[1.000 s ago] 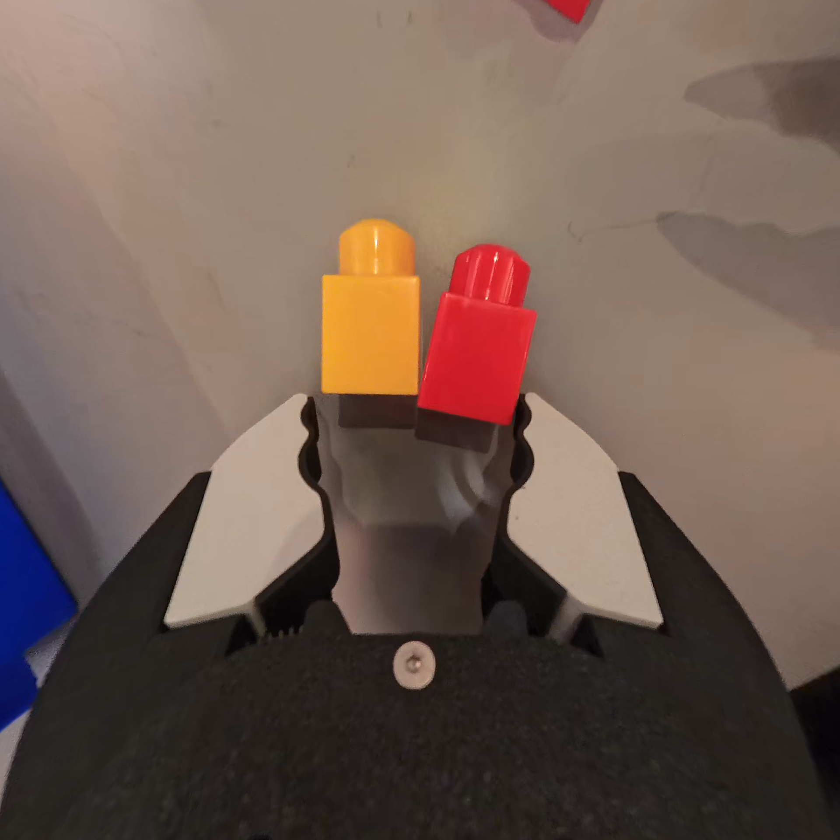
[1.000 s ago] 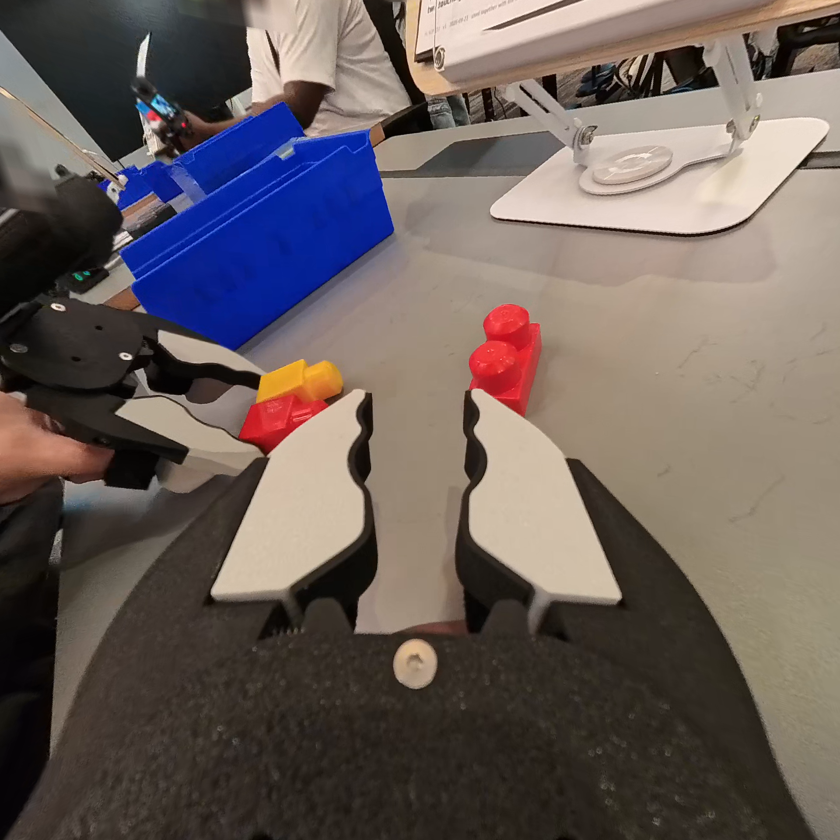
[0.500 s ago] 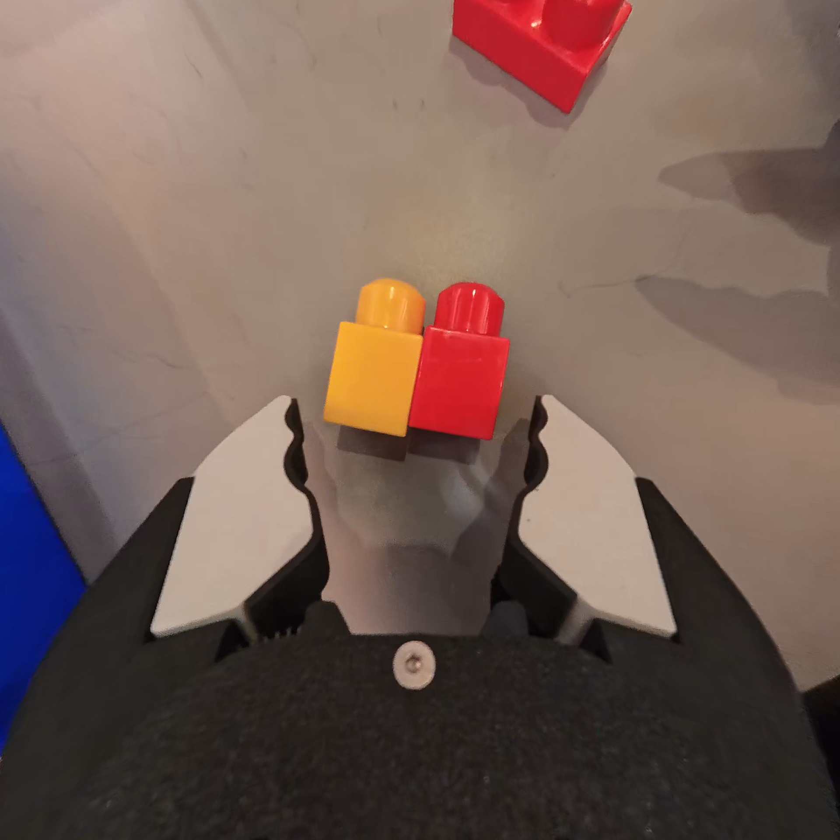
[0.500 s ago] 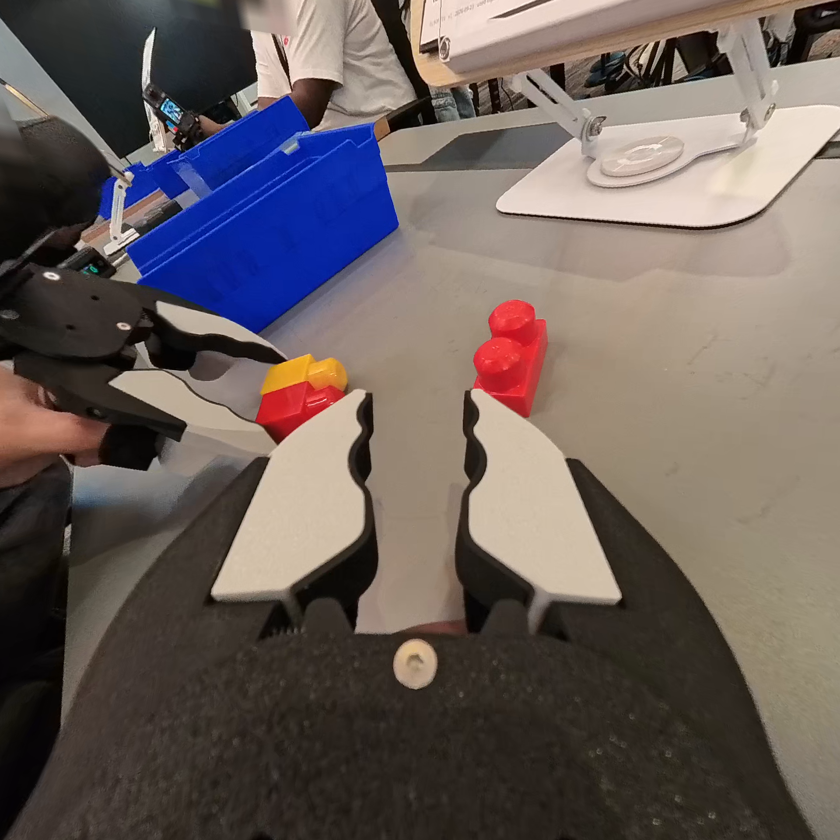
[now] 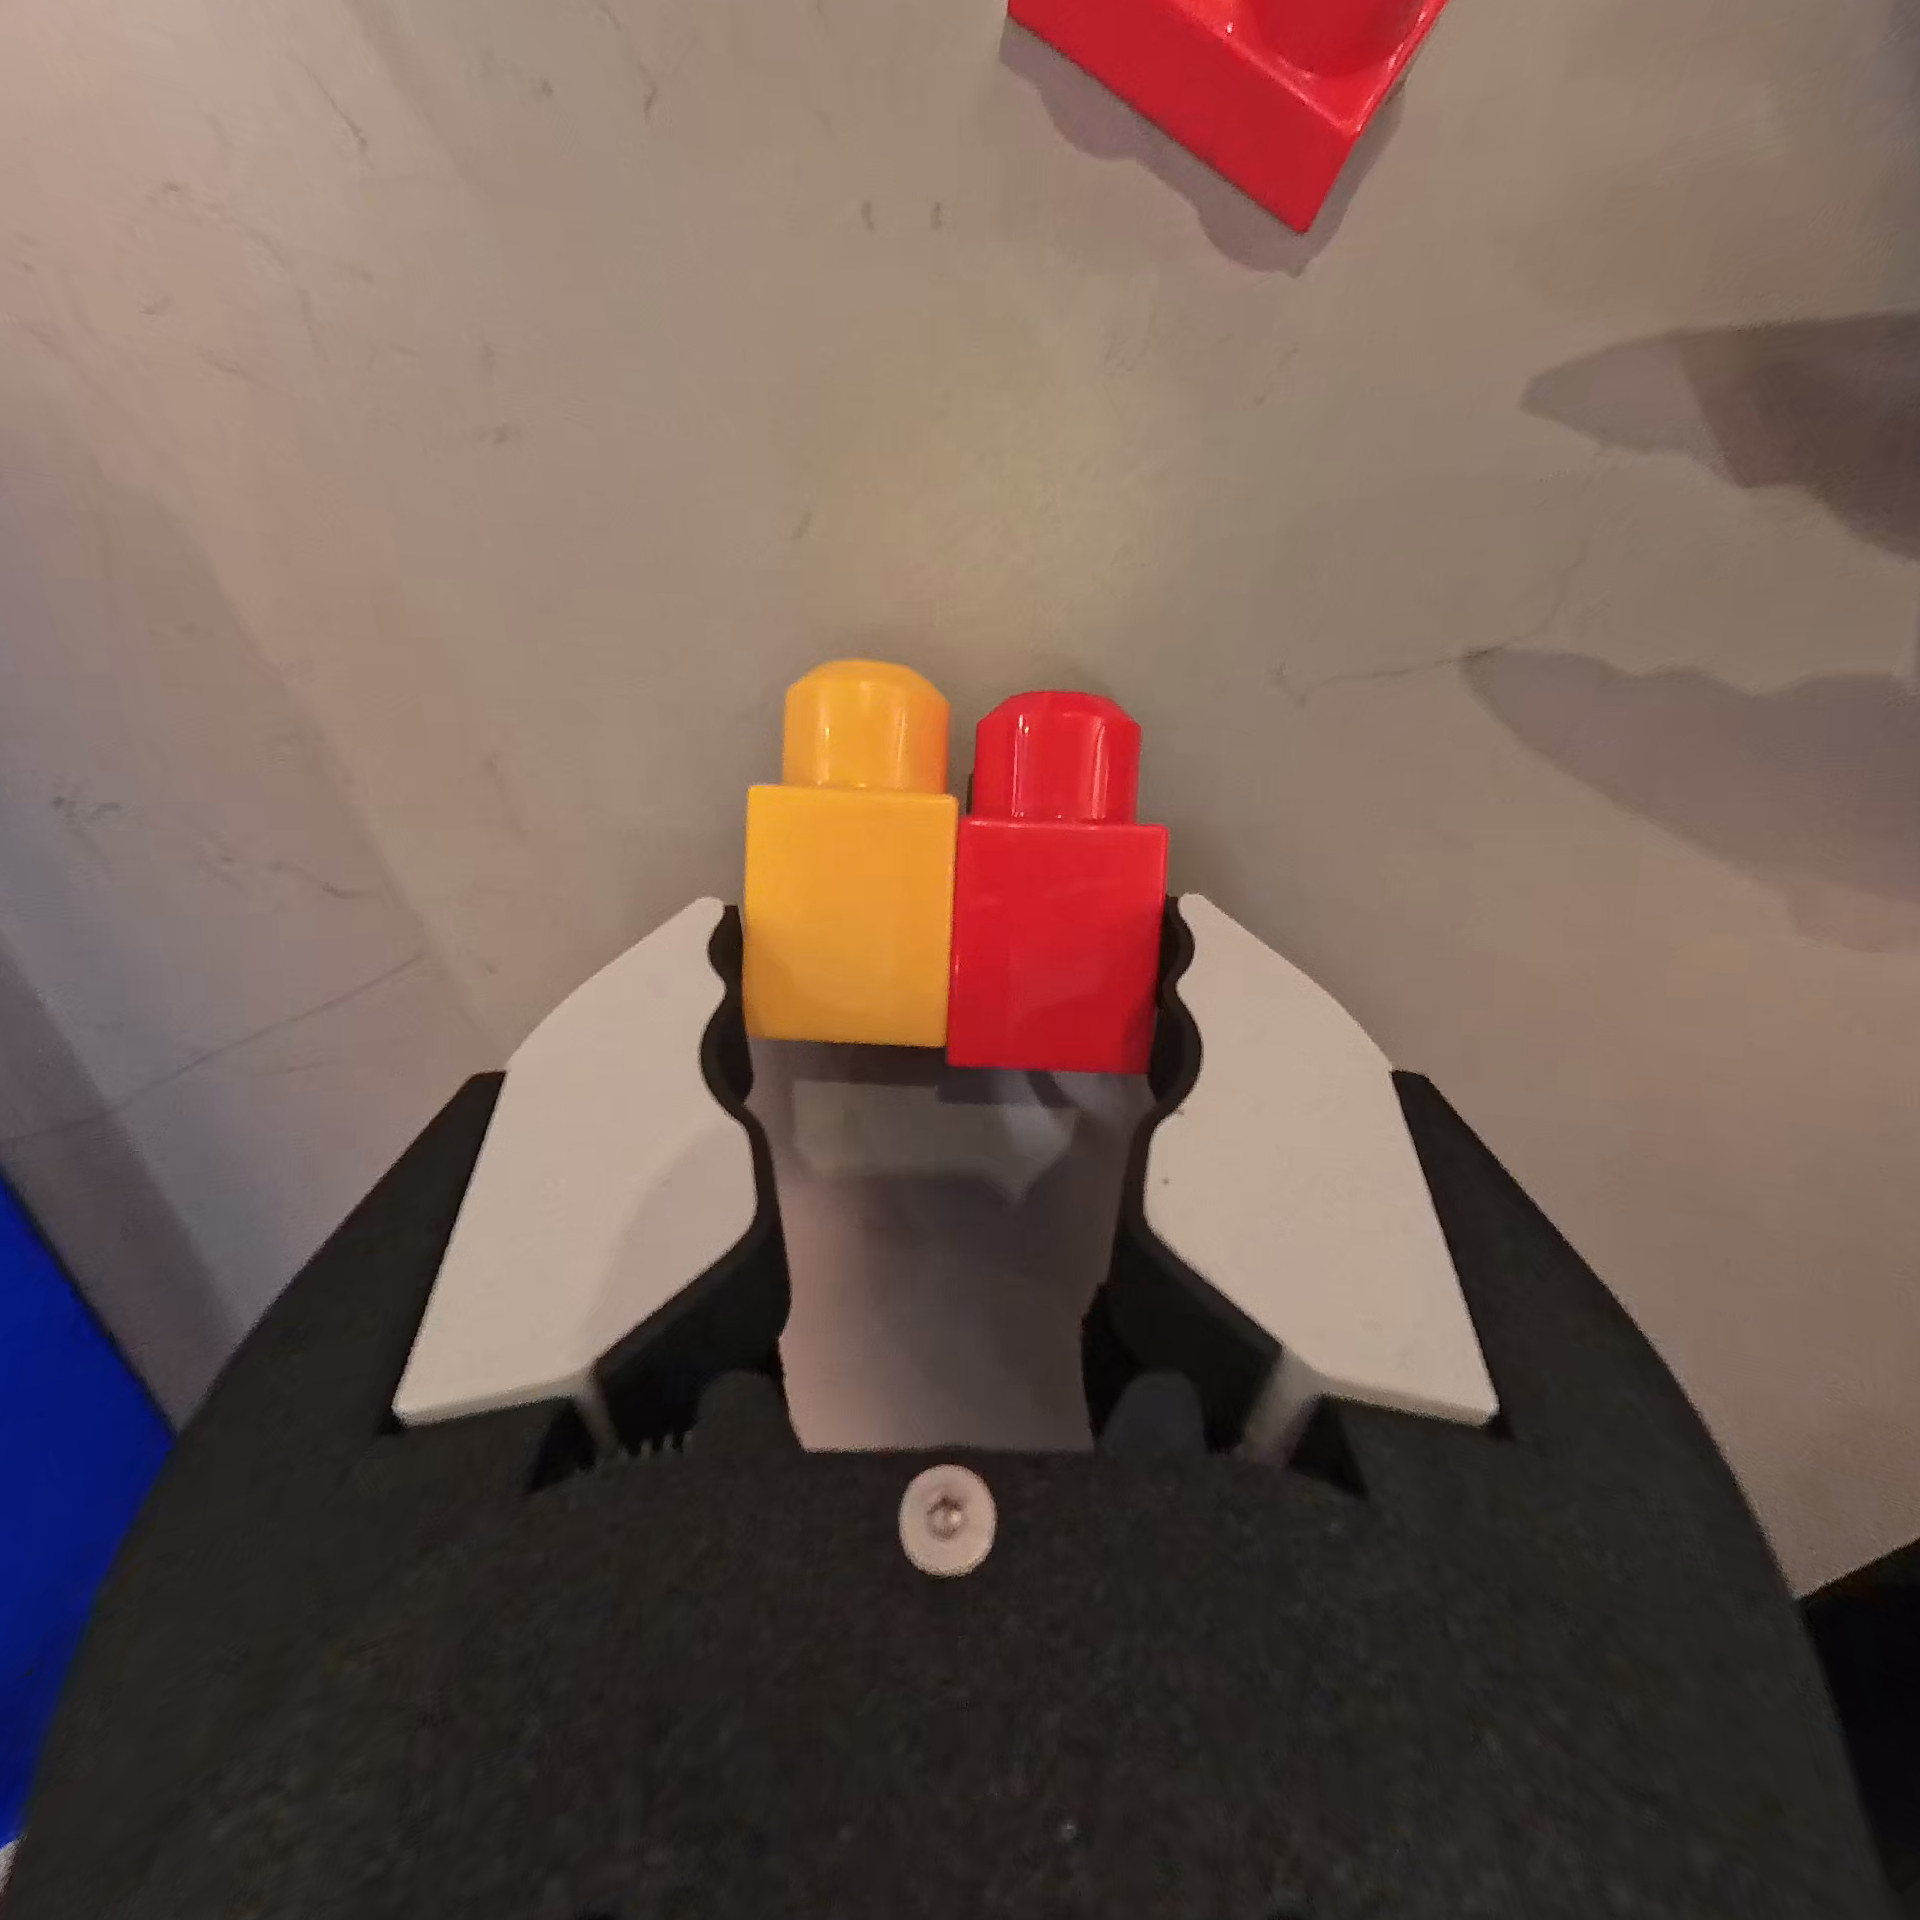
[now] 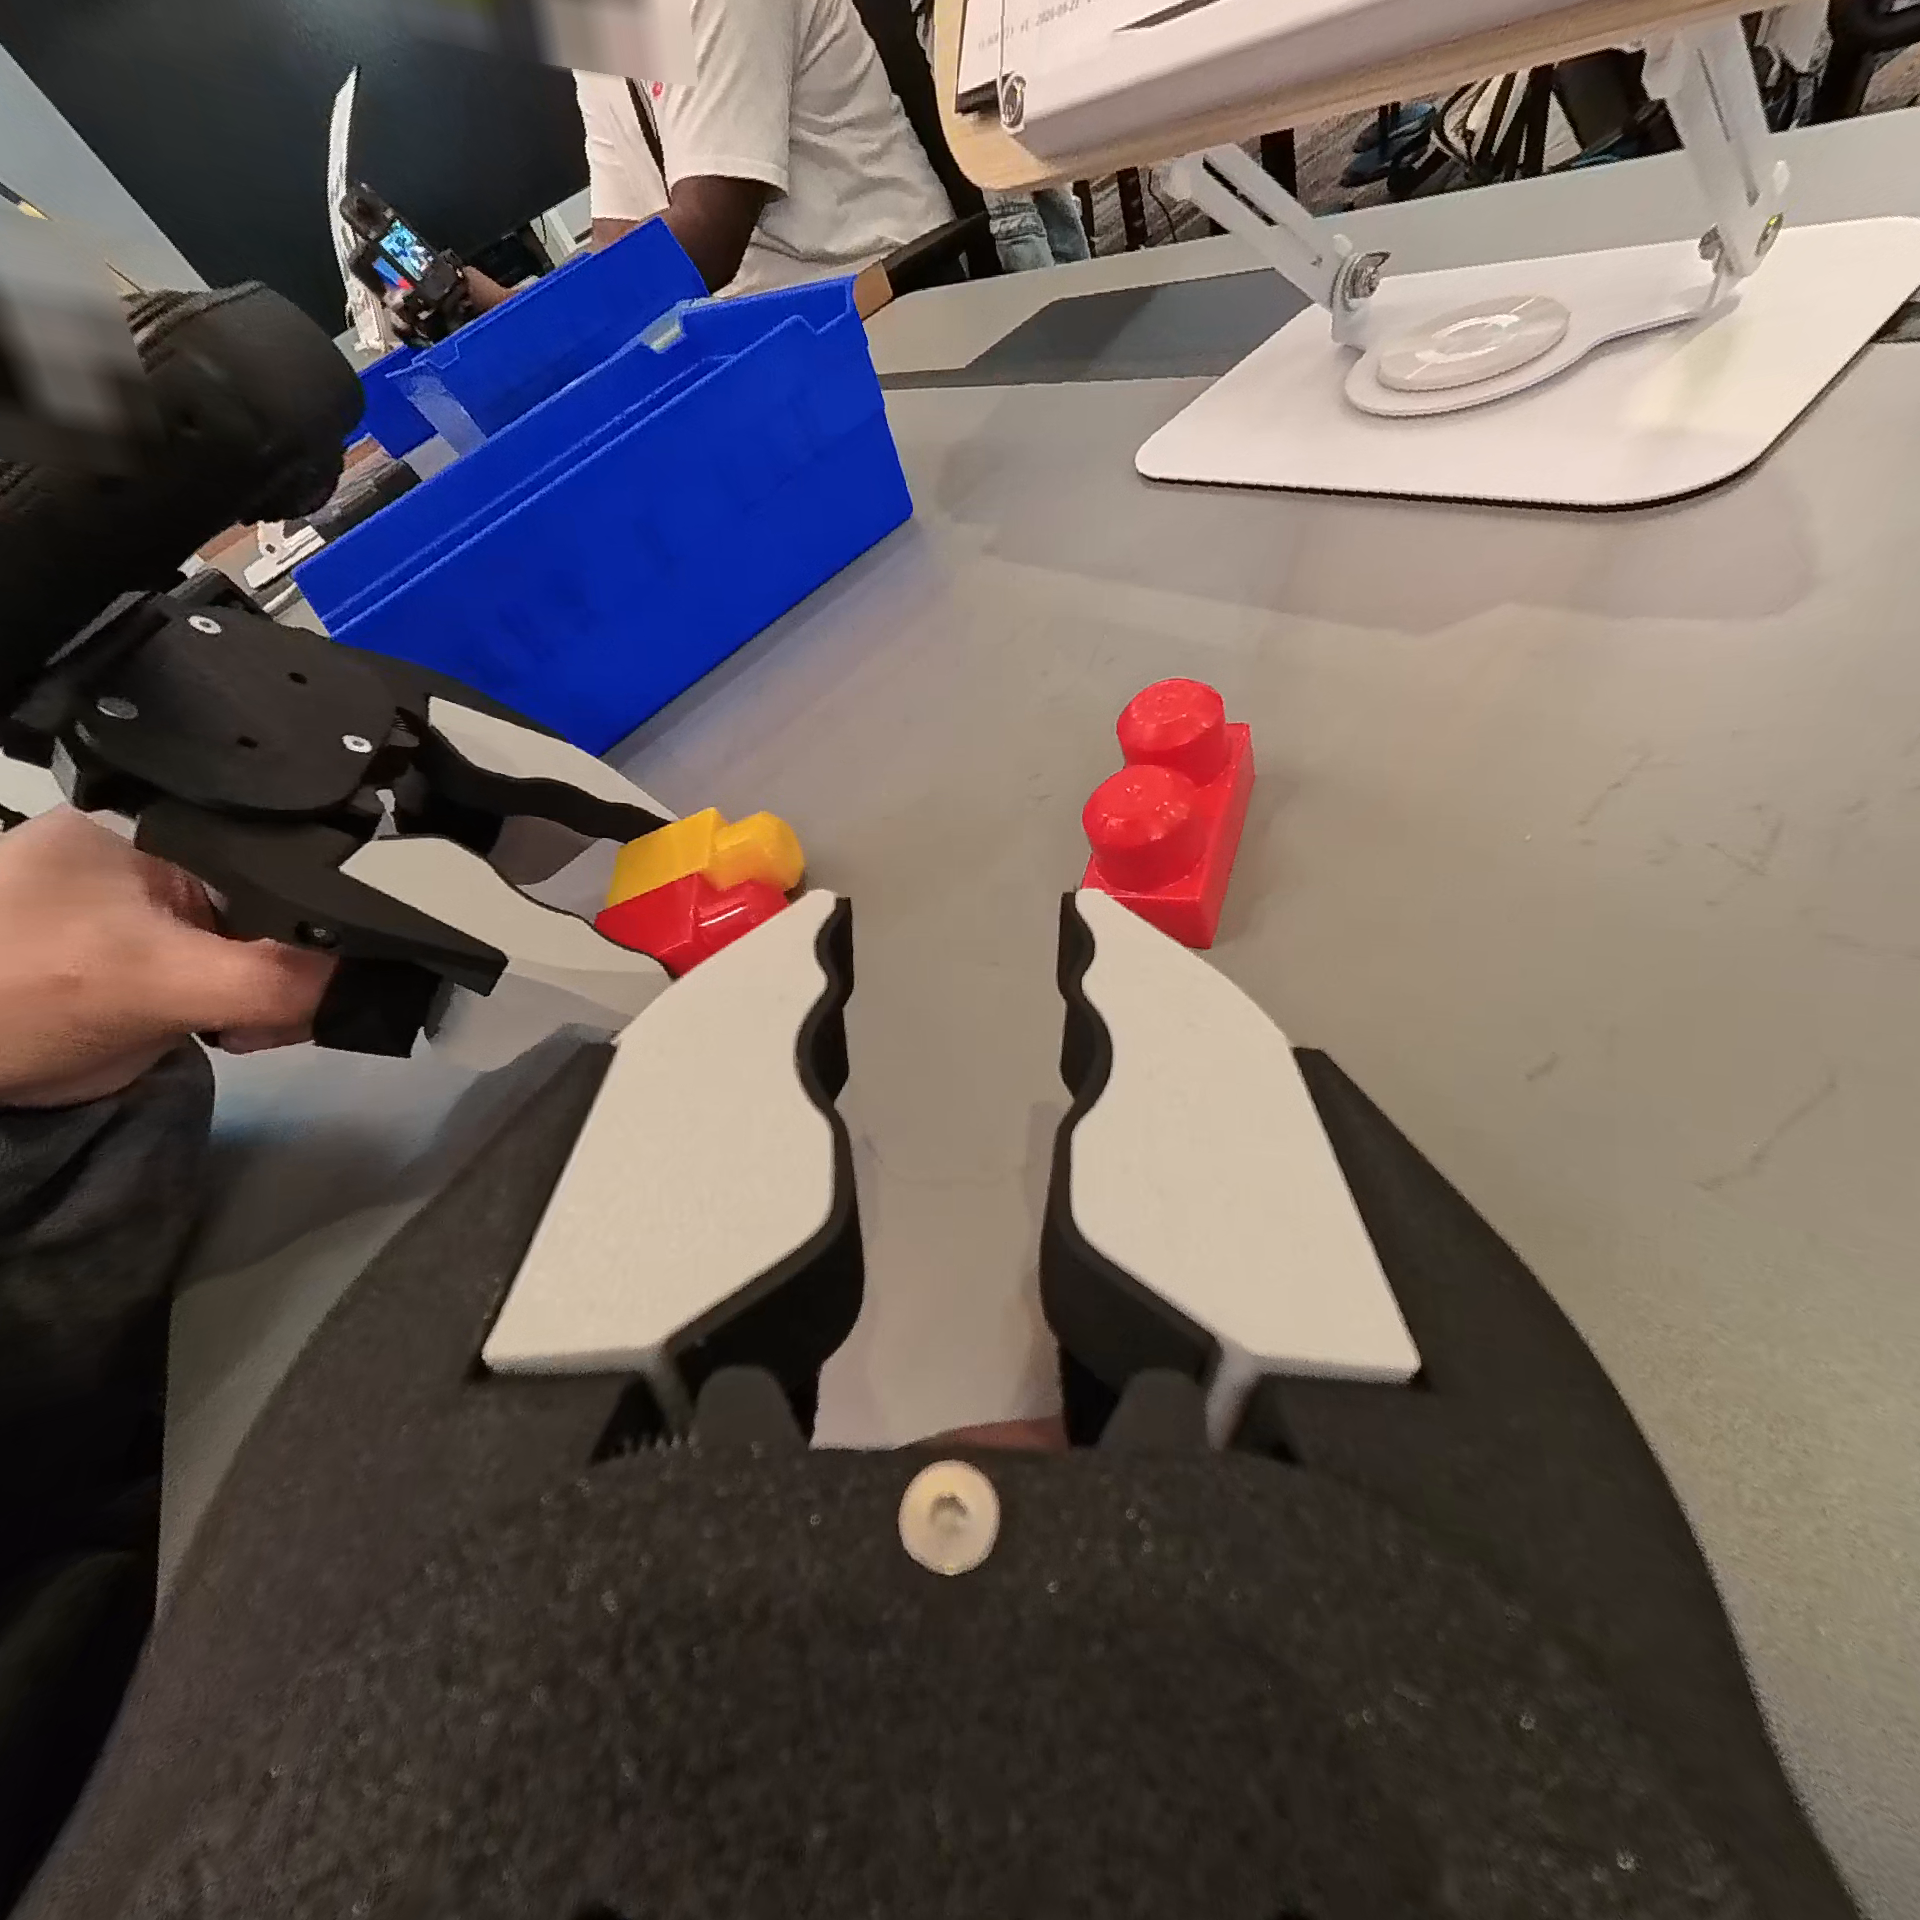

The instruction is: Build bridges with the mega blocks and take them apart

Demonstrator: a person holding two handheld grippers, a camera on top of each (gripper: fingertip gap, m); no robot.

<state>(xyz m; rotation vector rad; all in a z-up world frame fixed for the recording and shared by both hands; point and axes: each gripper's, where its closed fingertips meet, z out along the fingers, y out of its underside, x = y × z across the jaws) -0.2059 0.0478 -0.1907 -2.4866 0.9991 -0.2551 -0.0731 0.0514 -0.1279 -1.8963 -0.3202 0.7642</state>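
A yellow one-stud block [image 5: 847,914] and a red one-stud block [image 5: 1055,940] lie side by side on their sides, studs pointing away from my left gripper [image 5: 951,935]. Its fingertips press on the outer faces of the pair, so it is shut on both. The pair also shows in the right wrist view, the yellow block [image 6: 707,847] behind the red one [image 6: 691,920], low at the grey table [image 6: 1455,935]. A red two-stud block [image 6: 1174,831] stands upright on the table, also in the left wrist view [image 5: 1247,94]. My right gripper [image 6: 956,914] is open and empty, between the pair and the two-stud block.
Blue bins [image 6: 623,540] stand at the back left, close behind the left gripper; one edge shows in the left wrist view [image 5: 52,1403]. A white stand base [image 6: 1558,416] sits at the back right. A person [image 6: 779,156] stands beyond the table. Between my right fingertips and the red two-stud block [image 6: 1174,831] there is roughly 5 cm.
My left gripper has moved forward around the two small blocks and closed on them. The blocks now sit straight and flush. The right gripper has barely moved.
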